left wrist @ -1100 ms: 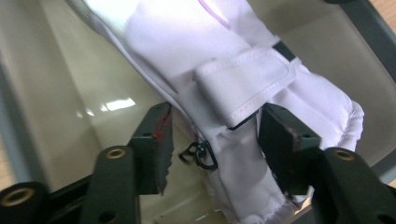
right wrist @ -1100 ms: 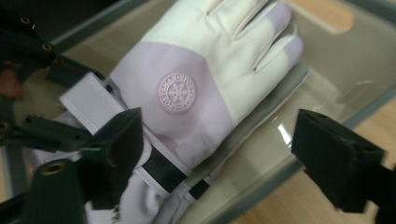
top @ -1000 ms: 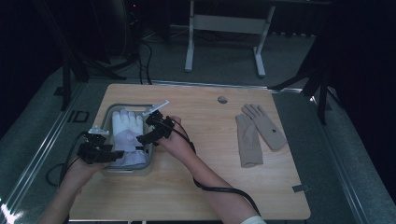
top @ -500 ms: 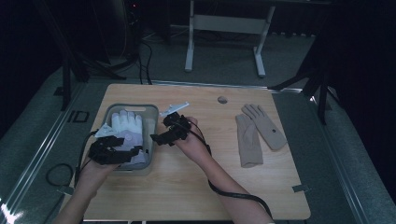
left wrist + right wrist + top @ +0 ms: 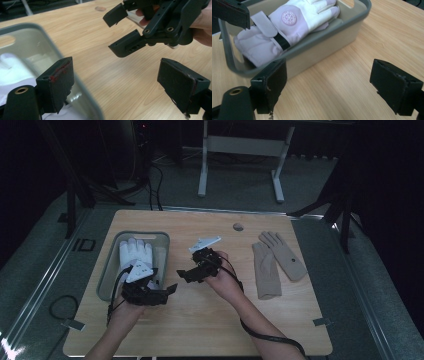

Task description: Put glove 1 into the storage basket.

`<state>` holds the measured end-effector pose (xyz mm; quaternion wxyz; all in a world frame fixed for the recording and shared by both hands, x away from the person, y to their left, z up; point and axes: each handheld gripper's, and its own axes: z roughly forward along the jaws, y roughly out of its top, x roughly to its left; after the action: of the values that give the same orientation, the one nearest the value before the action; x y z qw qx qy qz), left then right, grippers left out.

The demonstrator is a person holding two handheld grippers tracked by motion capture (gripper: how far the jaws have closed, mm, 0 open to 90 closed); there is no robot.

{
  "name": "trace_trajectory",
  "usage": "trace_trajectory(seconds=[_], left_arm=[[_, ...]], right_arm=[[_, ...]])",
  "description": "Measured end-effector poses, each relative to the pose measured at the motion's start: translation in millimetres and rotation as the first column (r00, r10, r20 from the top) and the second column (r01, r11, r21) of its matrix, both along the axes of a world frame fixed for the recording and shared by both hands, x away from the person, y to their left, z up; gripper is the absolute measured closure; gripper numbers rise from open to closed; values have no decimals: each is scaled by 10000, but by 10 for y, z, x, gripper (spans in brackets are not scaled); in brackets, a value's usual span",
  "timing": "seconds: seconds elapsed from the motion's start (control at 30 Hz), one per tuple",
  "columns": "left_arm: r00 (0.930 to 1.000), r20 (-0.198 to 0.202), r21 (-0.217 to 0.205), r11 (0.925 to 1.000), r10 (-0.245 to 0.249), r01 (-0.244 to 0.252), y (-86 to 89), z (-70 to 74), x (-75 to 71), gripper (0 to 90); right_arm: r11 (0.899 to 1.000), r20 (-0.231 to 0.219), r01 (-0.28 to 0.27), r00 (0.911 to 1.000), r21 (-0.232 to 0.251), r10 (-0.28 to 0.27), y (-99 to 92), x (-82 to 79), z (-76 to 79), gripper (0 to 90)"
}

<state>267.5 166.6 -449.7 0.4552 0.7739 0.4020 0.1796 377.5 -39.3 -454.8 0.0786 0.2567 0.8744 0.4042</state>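
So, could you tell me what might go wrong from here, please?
The white glove bulges up to the rim of the grey bin, so a passing cable might drag it out. The left gripper, whose fingers have just been opening with nothing between them, hangs by the bin wall and could knock it. The right gripper is close; the two could collide.

Table (image 5: 210, 320), light wood, rectangular. On it: grey bin (image 5: 111, 265) at left, holding white gloves (image 5: 135, 252); pair of tan gloves (image 5: 272, 262) at right; small round disc (image 5: 238, 226) near far edge.
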Motion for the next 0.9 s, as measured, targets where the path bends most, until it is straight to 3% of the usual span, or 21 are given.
trace_trajectory(seconds=[0.27, 0.3, 0.43, 0.57, 0.73, 0.9], left_arm=[[9979, 239, -58, 9981, -604, 606, -247, -67, -40, 142], [9958, 183, -143, 9958, -901, 904, -306, -110, -48, 142], [9913, 152, -7, 9915, -1304, 1304, -438, -221, -74, 142], [9885, 121, 119, 9885, -1507, 1505, -509, -293, -82, 142], [9823, 109, -303, 9819, -1867, 1870, -590, -419, -84, 142], [9812, 162, -315, 9808, -1922, 1926, -638, -513, -88, 142]], right_arm=[[9998, 406, 174, 9990, -17, -173, -330, -47, -26, 146], [9998, 472, 198, 9987, -81, -194, -407, -57, -42, 145], [9996, 529, 260, 9983, -107, -254, -559, -70, -75, 140], [9996, 634, 272, 9976, -56, -268, -629, -74, -86, 140], [9987, 833, 509, 9952, 6, -507, -878, -76, -174, 139], [9967, 774, 788, 9938, 193, -800, -1070, -73, -256, 142]])
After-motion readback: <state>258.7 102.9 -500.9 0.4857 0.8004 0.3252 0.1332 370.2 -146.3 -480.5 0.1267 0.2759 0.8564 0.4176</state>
